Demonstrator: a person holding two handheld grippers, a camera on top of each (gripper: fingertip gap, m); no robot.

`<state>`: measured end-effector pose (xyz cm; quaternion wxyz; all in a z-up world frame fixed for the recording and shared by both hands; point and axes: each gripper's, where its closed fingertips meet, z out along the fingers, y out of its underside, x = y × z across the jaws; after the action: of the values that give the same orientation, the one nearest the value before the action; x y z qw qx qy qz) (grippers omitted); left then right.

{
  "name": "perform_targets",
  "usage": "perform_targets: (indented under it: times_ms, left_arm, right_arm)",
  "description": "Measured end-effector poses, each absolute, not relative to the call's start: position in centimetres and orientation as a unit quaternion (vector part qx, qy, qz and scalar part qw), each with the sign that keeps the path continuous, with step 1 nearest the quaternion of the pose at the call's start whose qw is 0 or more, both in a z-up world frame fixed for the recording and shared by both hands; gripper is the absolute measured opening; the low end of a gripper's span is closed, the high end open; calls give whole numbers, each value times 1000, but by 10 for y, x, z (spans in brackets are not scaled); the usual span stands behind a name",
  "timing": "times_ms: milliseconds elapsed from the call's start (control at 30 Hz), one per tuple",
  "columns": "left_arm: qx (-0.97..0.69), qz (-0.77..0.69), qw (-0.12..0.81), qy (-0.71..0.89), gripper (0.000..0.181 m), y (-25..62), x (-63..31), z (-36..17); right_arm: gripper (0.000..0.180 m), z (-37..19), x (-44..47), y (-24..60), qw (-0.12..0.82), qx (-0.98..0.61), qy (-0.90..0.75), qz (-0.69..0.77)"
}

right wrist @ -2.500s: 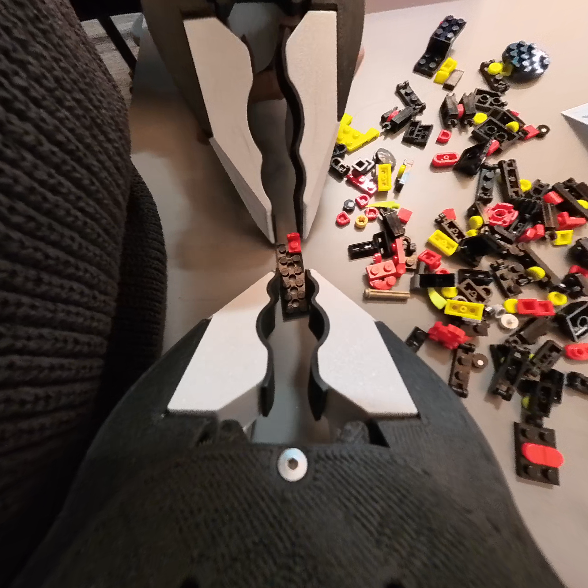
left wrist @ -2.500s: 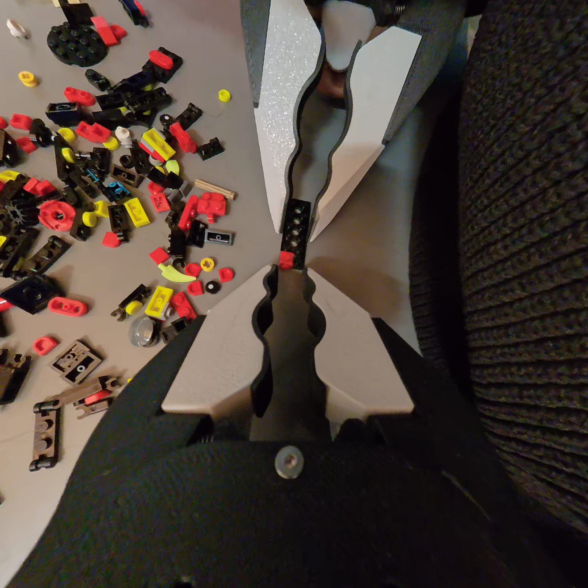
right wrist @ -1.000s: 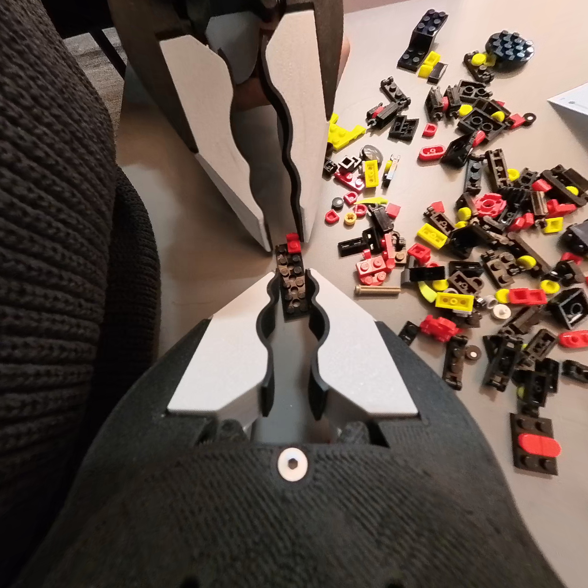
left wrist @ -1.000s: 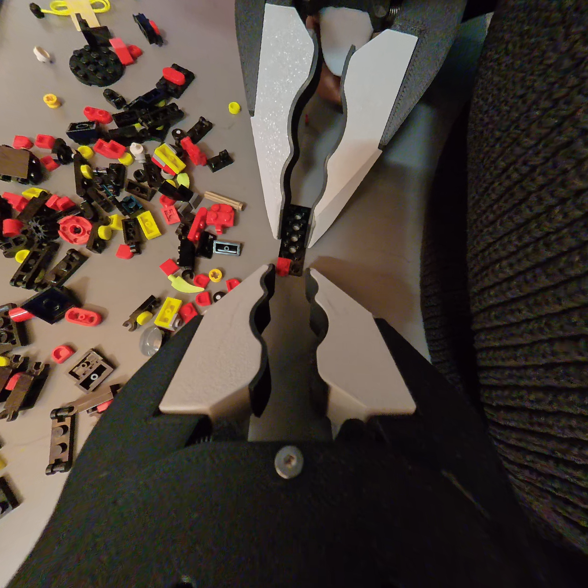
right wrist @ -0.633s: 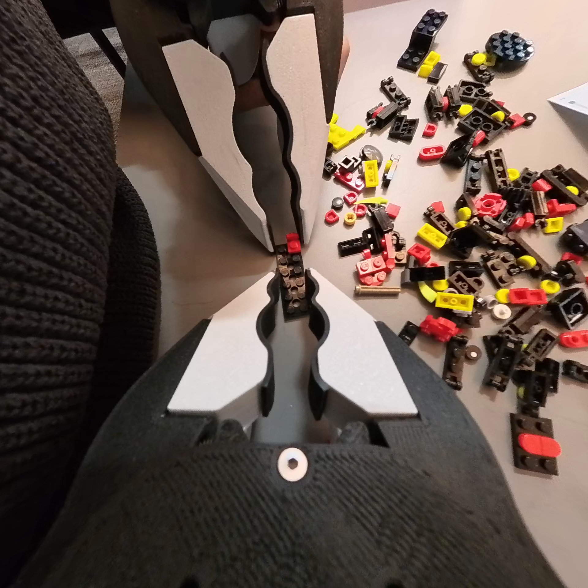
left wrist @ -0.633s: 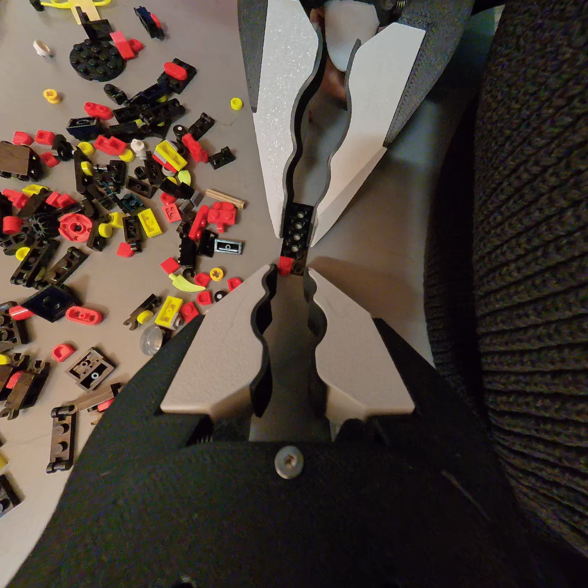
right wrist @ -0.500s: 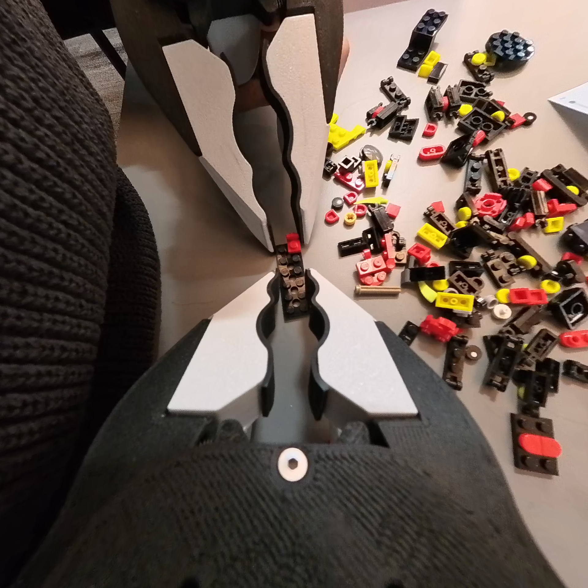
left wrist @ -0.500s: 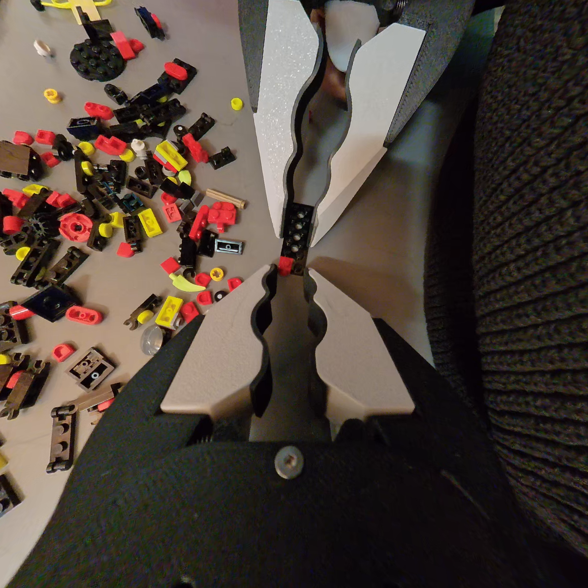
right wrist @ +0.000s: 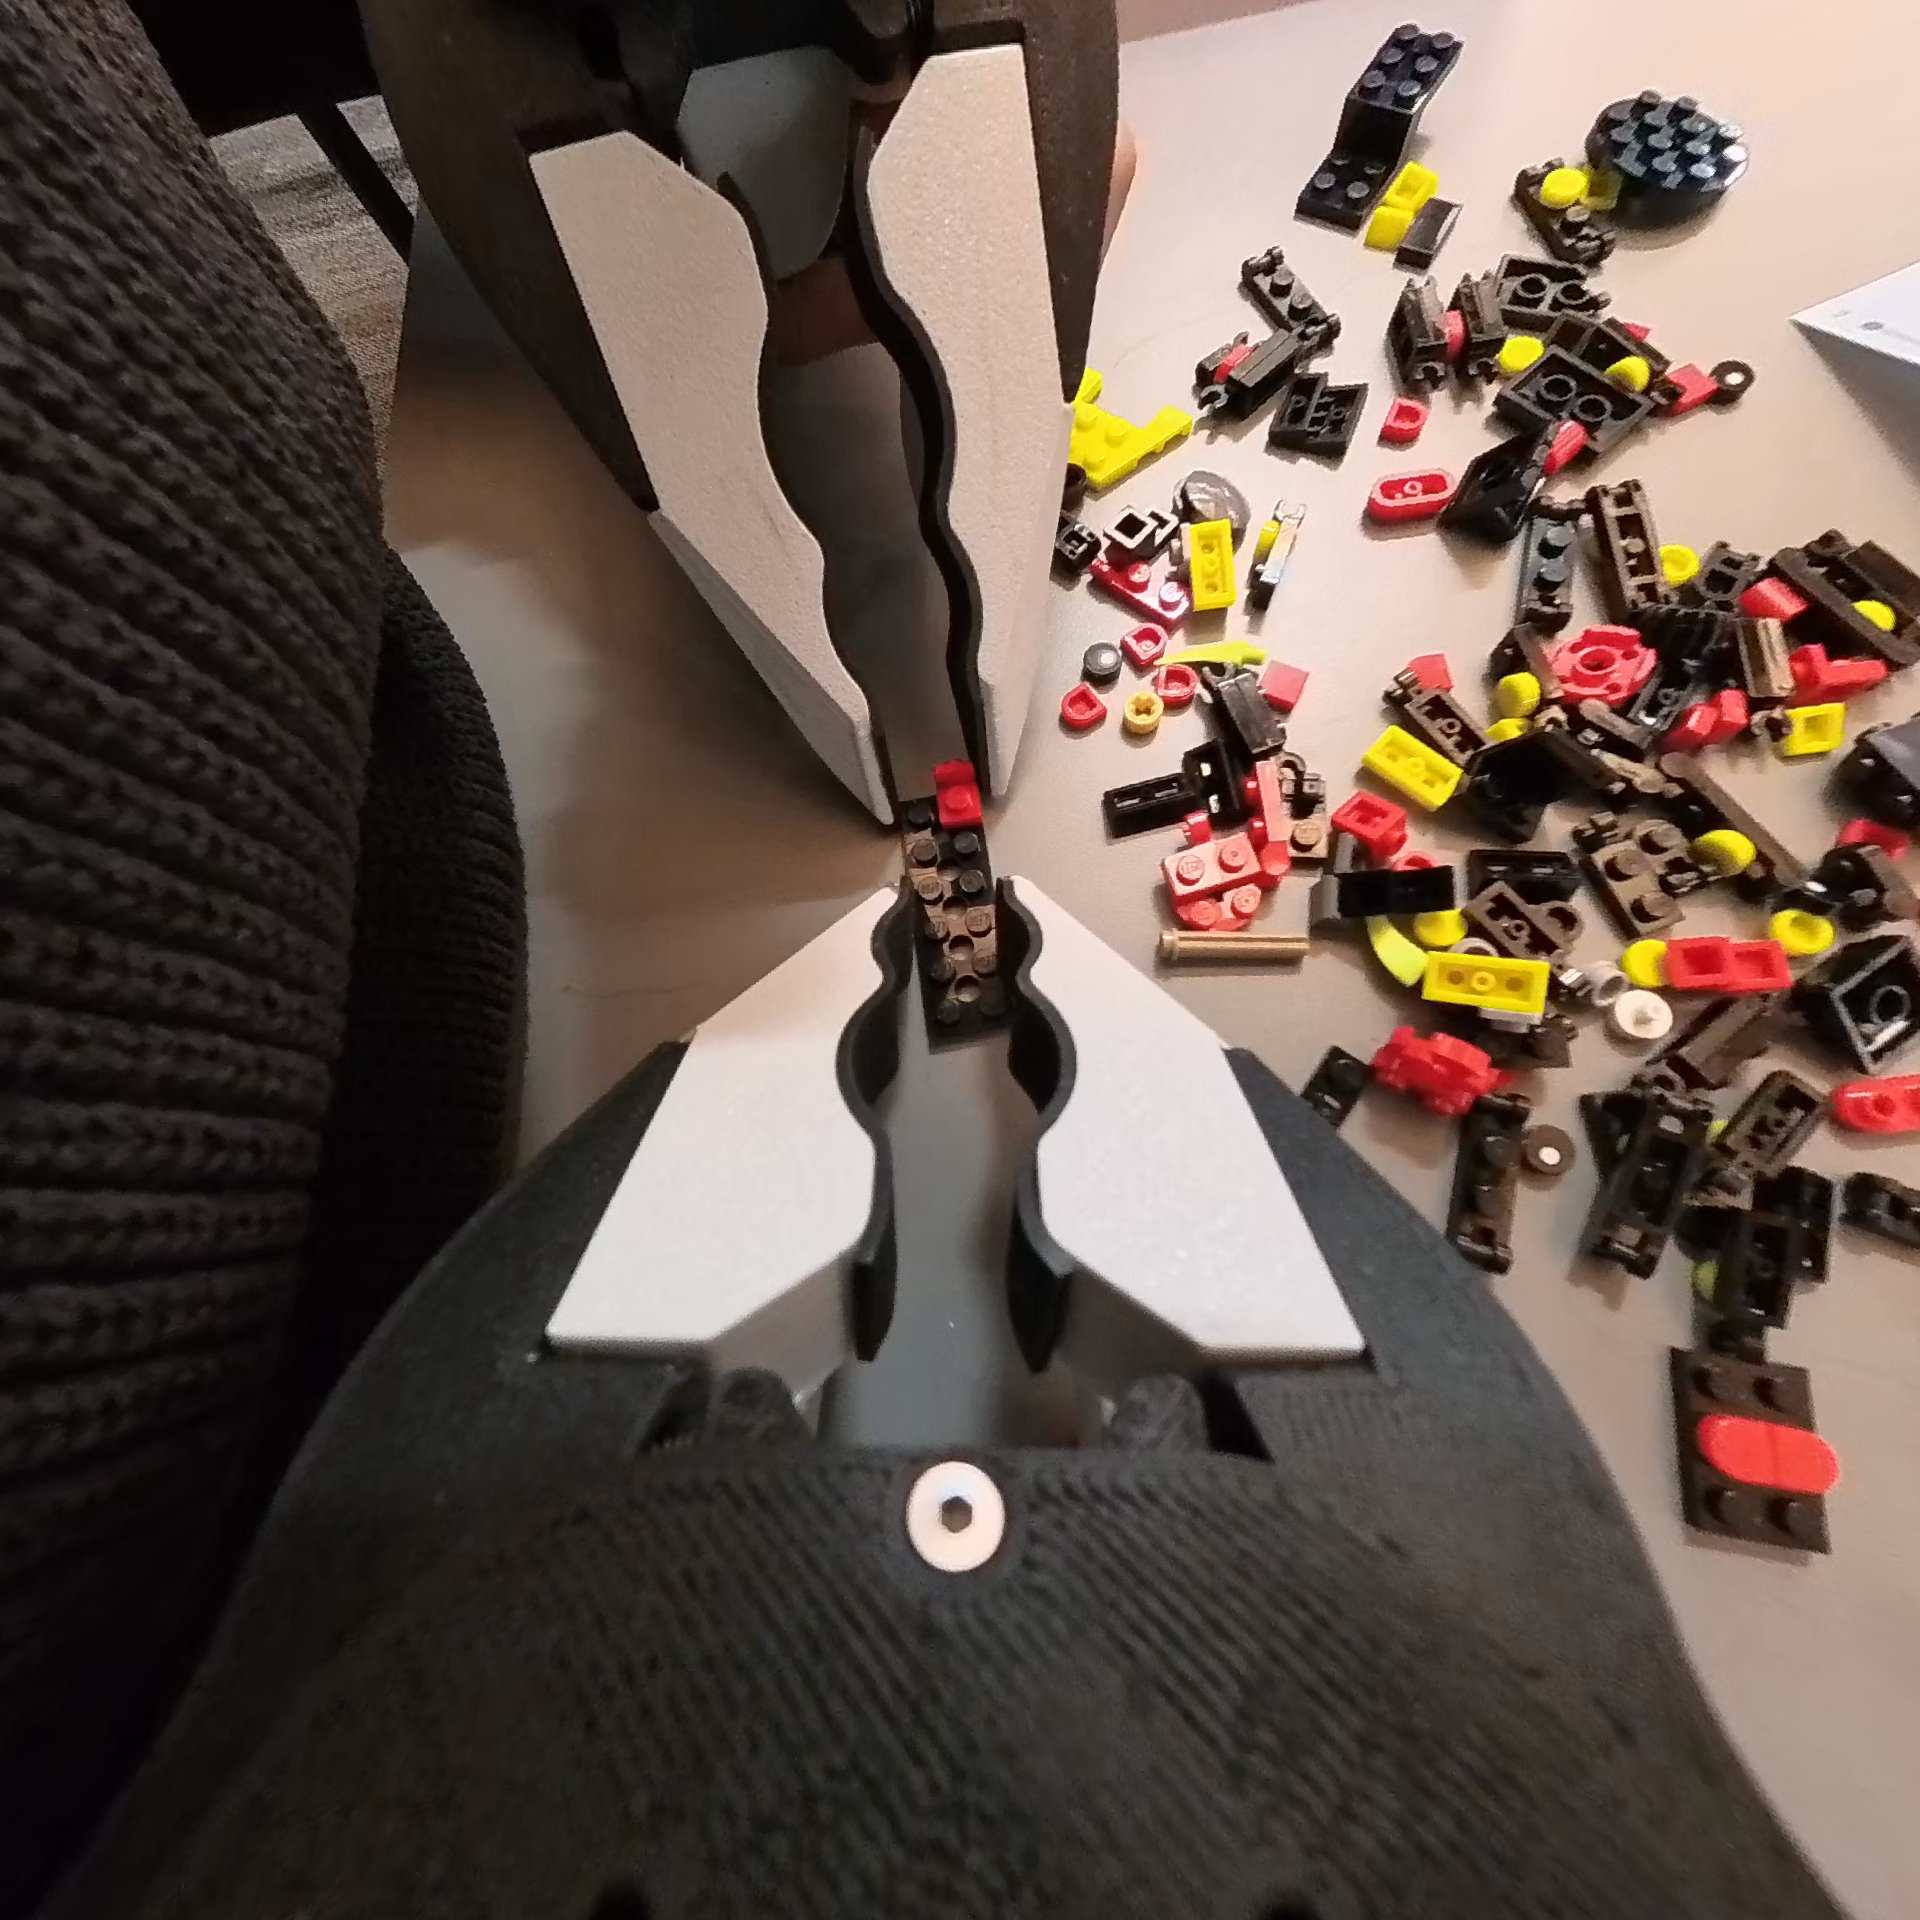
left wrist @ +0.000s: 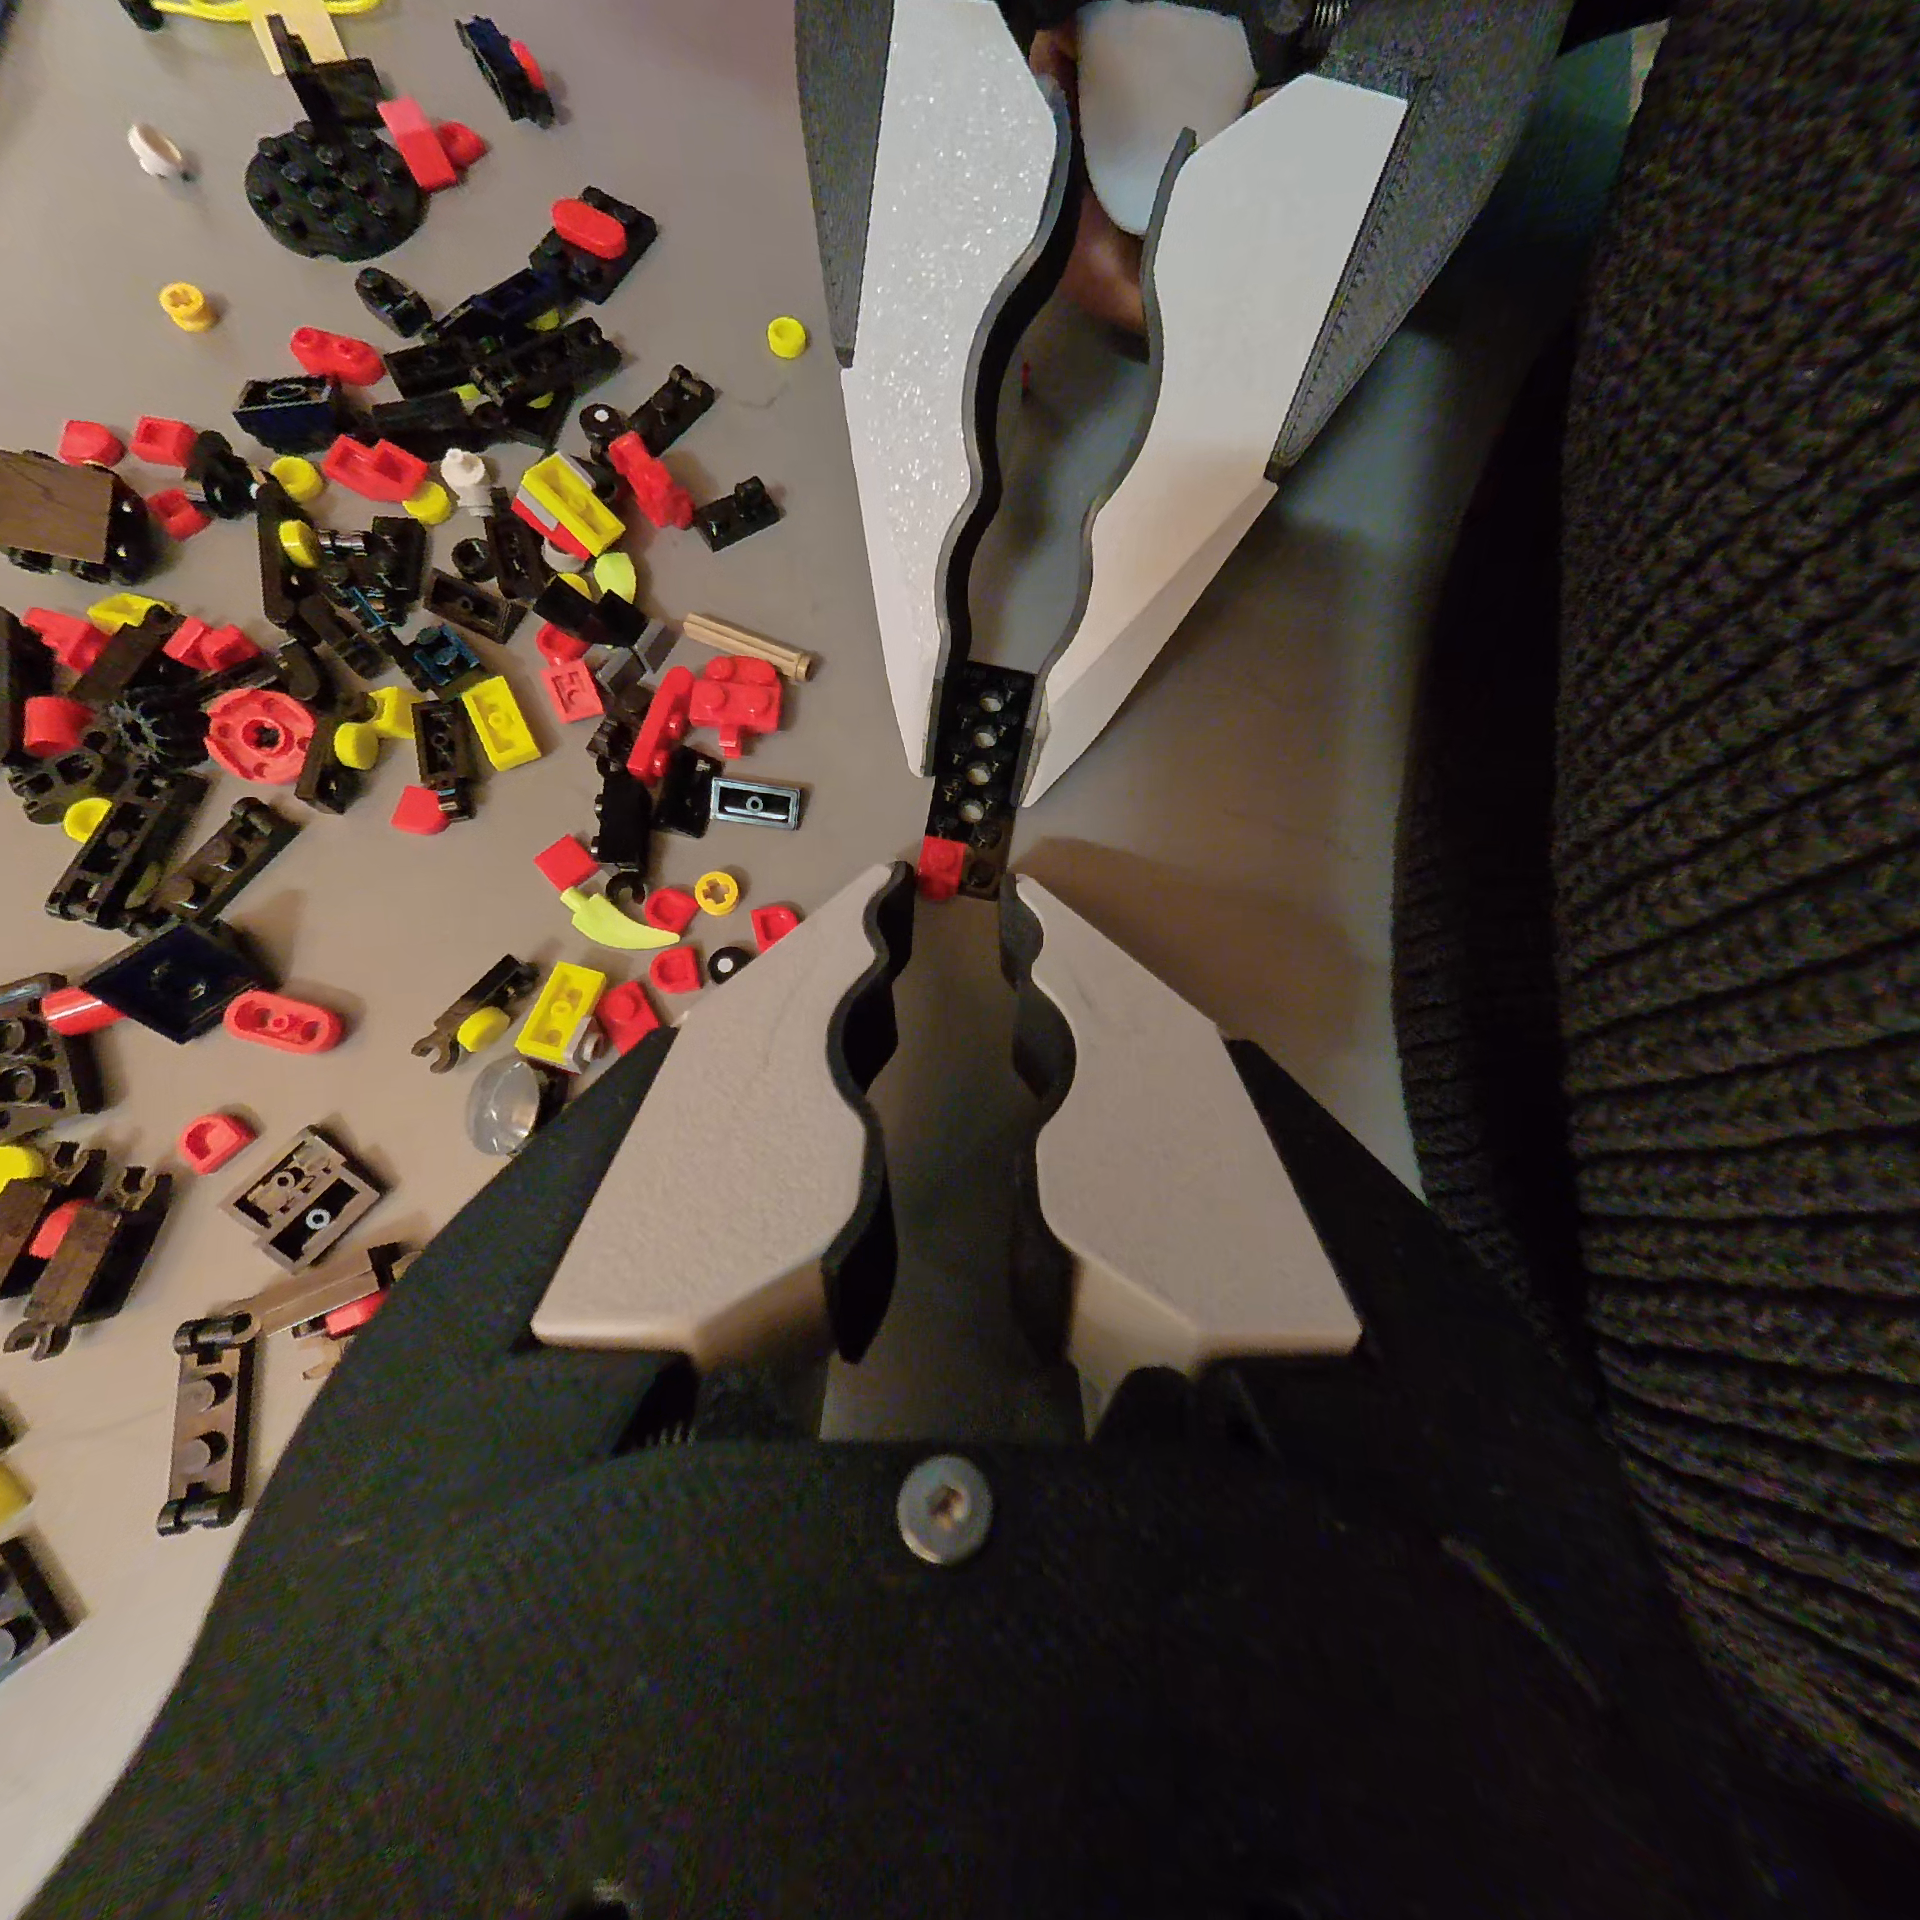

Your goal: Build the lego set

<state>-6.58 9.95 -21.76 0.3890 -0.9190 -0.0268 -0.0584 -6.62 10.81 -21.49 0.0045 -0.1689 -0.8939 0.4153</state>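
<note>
A narrow black studded plate [right wrist: 961, 956] is held level above the table between both grippers, which face each other tip to tip. My right gripper [right wrist: 954, 894] is shut on the near half of the plate; it comes in from the top in the left wrist view [left wrist: 979, 779]. A small red piece [left wrist: 941, 868] sits on the plate's [left wrist: 982, 743] other end. My left gripper [left wrist: 954, 883] is closed across that end, with the red piece [right wrist: 958, 805] between its fingertips. It also shows in the right wrist view [right wrist: 937, 802].
A pile of loose black, red and yellow pieces [left wrist: 416, 623] spreads over the grey table [left wrist: 1247, 727], also in the right wrist view [right wrist: 1558, 779]. A round black plate [right wrist: 1668, 156] and a white paper corner [right wrist: 1870, 332] lie behind. A dark knit garment [left wrist: 1714, 831] borders the grippers. Left and right tips are no more than a few centimetres apart.
Both grippers keep their hold on the plate. The pair has shifted only slightly over the table; the loose pieces have not moved.
</note>
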Motion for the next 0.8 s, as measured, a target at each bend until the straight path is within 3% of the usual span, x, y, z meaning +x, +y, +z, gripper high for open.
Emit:
perform_targets:
  times_ms: [800]
  left_arm:
    - [-916, -78, 390, -43, 17, 100, -63, -217]
  right_arm:
    - [14, -215, -66, 108, 0, -170, -892, 419]
